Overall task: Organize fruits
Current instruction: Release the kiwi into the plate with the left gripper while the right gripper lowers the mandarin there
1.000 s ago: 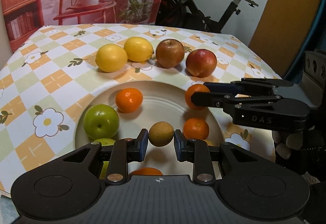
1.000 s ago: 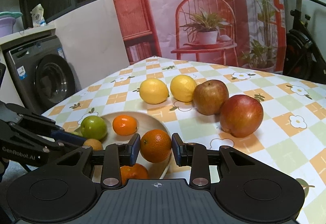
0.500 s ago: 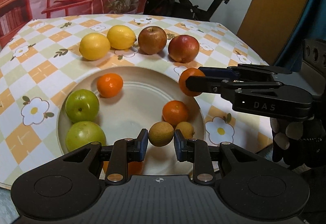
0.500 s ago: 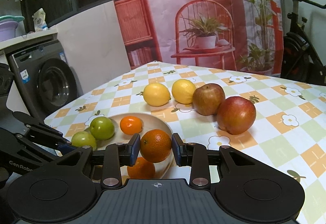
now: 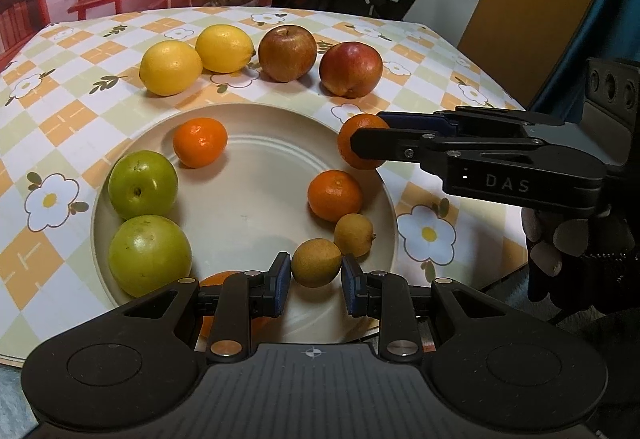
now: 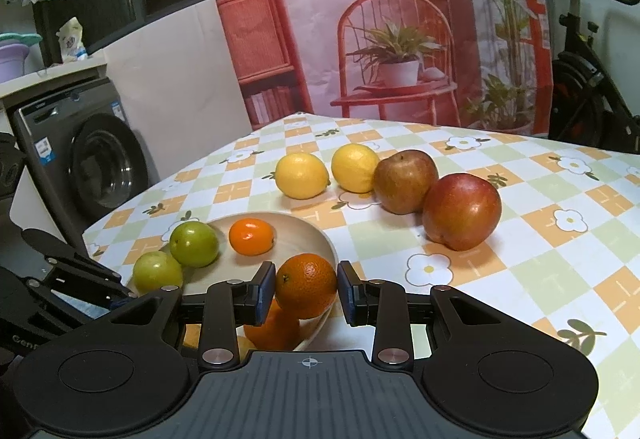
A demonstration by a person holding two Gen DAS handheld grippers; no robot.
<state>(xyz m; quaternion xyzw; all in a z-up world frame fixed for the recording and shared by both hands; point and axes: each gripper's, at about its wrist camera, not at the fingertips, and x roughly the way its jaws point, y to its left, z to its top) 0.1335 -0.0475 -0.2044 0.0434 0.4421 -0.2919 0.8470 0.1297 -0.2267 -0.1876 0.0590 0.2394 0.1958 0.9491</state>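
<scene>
Fruits sit in two groups: a sorted row on the tablecloth (image 5: 80,111) and a mixed lot on the plate (image 5: 248,211), with one piece in each gripper.

The left gripper (image 5: 314,275) is closed nearly as far as it goes on a small tan fruit (image 5: 316,262), its pads pressing both flanks and holding it above the plate's near side. A second tan fruit (image 5: 354,234) lies just beyond and to its right, so I judge the held one is a lone pick from that pair, gripped across its widest part to stop it rolling out.

The right gripper (image 6: 306,289) is clamped on an orange (image 6: 306,286), held over the plate's rim on the side nearest the apples. Ahead and to its right stands a red apple (image 6: 462,211), with a browner apple (image 6: 406,181) and two lemons (image 6: 302,175) running on leftward in a line. That row looks arranged by kind, so the orange is probably bound for a spot beside the red apple, extending the line.

Ahead and left of the left gripper, two green fruits (image 5: 143,190) rest along the plate's edge; two more oranges (image 5: 335,195) lie farther ahead, and another orange is half hidden under the gripper's left finger. These appear still unsorted.

With both grippers close over the same plate, their paths could cross.
</scene>
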